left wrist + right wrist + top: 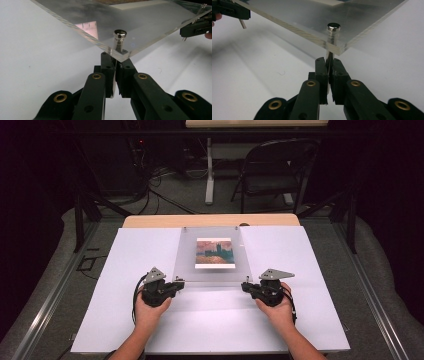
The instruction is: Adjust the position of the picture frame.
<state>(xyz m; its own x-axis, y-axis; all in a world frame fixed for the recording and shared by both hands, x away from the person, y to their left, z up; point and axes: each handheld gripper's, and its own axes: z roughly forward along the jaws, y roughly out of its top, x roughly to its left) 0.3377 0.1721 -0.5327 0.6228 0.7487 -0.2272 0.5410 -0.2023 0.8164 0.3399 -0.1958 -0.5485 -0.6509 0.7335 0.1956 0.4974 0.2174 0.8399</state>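
Together, left gripper (176,285) and right gripper (246,286) each clench fingers on a metal pin (119,37) beneath a near corner of the acrylic frame (212,270), held just above both. Lifting evenly should keep the pins from slipping over the surface (210,320).

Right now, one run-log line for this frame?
left hand-held gripper: shut on near-left metal standoff pin | right hand-held gripper: shut on near-right metal standoff pin | clear acrylic panel: near edge raised | painting print: under panel
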